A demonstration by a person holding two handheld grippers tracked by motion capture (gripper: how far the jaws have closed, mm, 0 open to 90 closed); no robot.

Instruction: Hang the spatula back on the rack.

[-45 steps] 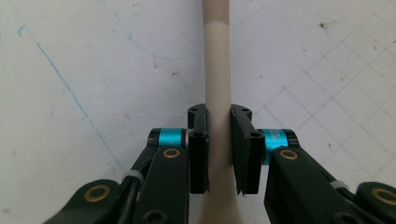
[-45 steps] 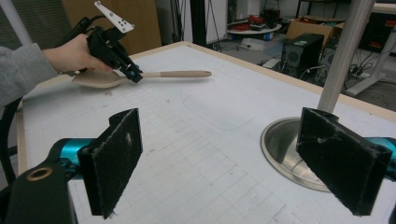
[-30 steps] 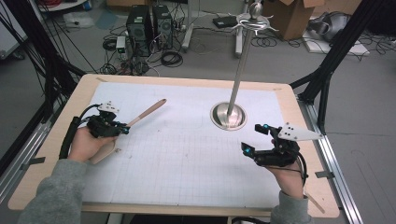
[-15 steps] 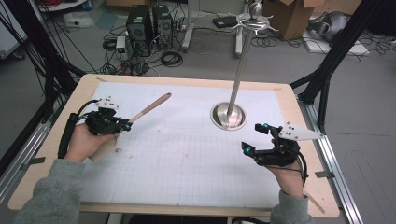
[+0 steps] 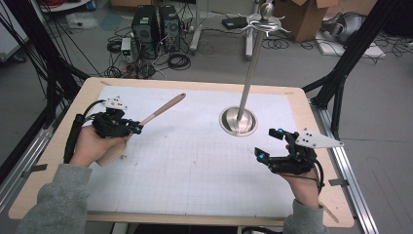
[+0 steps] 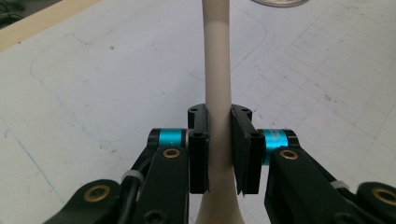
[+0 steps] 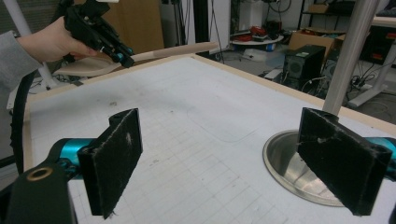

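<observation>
Wooden spatula (image 5: 160,110) above gridded white table mat (image 5: 195,161), cluttered workshop floor.

The table (image 5: 297,105) has a pale wooden rim around a white gridded mat (image 5: 195,161), and black frame struts (image 5: 350,53) rise at both sides. Behind it lies a grey floor (image 5: 389,112) — strewn with loose cables (image 5: 178,61). Two dark computer towers (image 5: 156,27) stand at the back (side by side), a cardboard box (image 5: 304,17) sits to the right, and a white stand leg (image 5: 197,31) crosses between them — all evenly lit.
</observation>
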